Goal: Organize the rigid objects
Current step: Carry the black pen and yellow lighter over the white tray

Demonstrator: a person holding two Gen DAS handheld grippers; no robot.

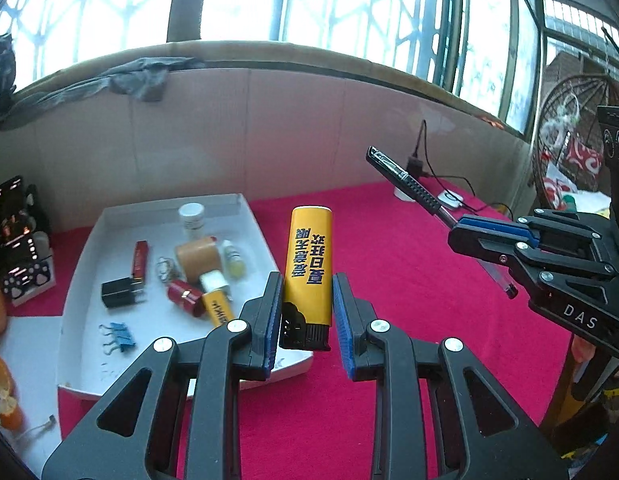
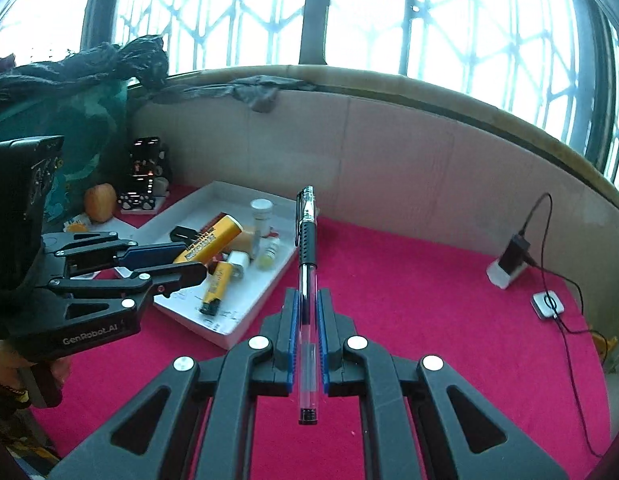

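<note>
My left gripper point(image 1: 307, 312) is shut on a yellow lighter point(image 1: 311, 264) and holds it upright above the red cloth, just right of the white tray point(image 1: 169, 202). My right gripper point(image 2: 307, 312) is shut on a clear black-grip pen point(image 2: 307, 256) that points forward over the cloth. In the left wrist view the right gripper point(image 1: 459, 234) hangs at the right with the pen point(image 1: 405, 184) sticking up and left. The right wrist view shows the left gripper point(image 2: 181, 262) over the tray point(image 2: 225, 334), carrying the lighter point(image 2: 209, 244).
The tray holds a white bottle point(image 1: 191, 218), a tape roll point(image 1: 197, 258), a red lighter point(image 1: 140, 262), a black plug point(image 1: 119, 292), blue binder clips point(image 1: 119, 338) and another yellow lighter point(image 2: 217, 286). A charger with cable point(image 2: 513, 260) stands back right. A cardboard wall point(image 2: 389, 168) closes the far side.
</note>
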